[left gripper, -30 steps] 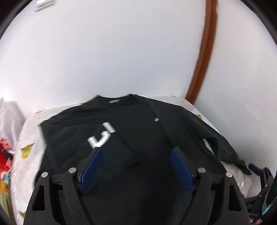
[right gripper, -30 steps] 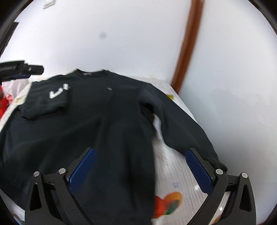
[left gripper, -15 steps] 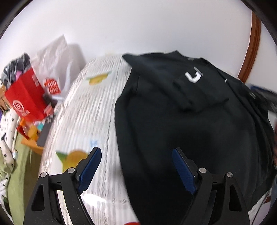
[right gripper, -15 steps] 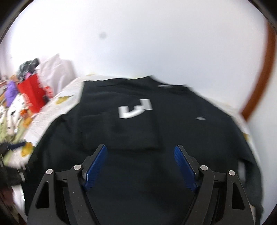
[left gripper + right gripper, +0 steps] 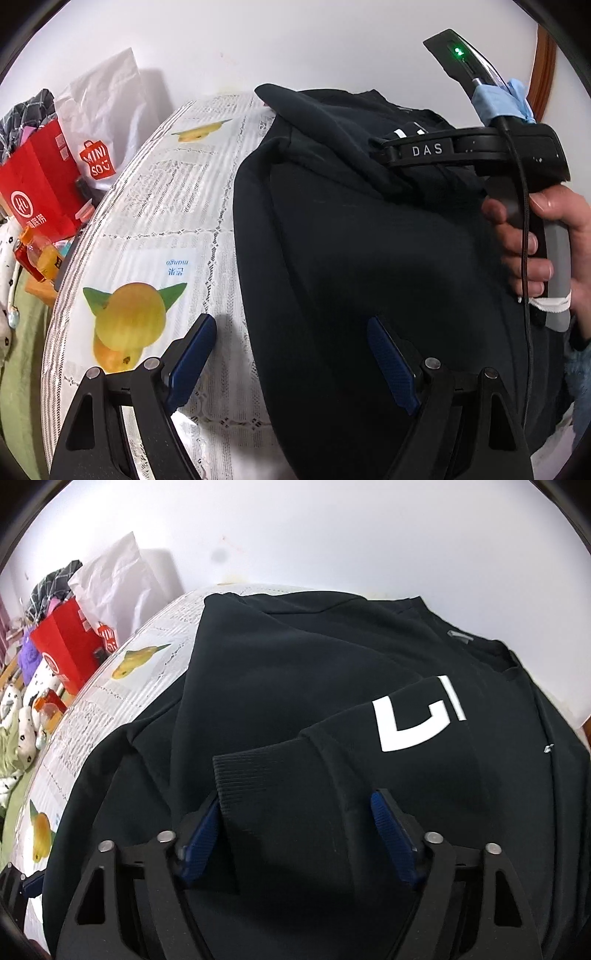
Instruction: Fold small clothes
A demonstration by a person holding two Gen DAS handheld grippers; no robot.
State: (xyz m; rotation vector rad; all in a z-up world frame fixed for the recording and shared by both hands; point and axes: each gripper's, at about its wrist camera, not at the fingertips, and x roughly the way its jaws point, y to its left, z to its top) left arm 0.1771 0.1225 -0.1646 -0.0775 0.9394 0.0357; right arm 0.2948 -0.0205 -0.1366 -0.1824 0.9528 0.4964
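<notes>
On the sweatshirt (image 5: 295, 672), right tool (image 5: 295, 827) closing around cuff (image 5: 266, 775).

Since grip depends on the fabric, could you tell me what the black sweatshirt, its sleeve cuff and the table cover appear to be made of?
Sweatshirt: matte black knit, probably cotton fleece; soft folds, no sheen.
Sleeve cuff: ribbed stretch knit, fine parallel ridges showing; it lies between the closing right gripper jaws.
Table cover: white lace-patterned sheet with printed fruit, likely vinyl; slightly glossy.
</notes>
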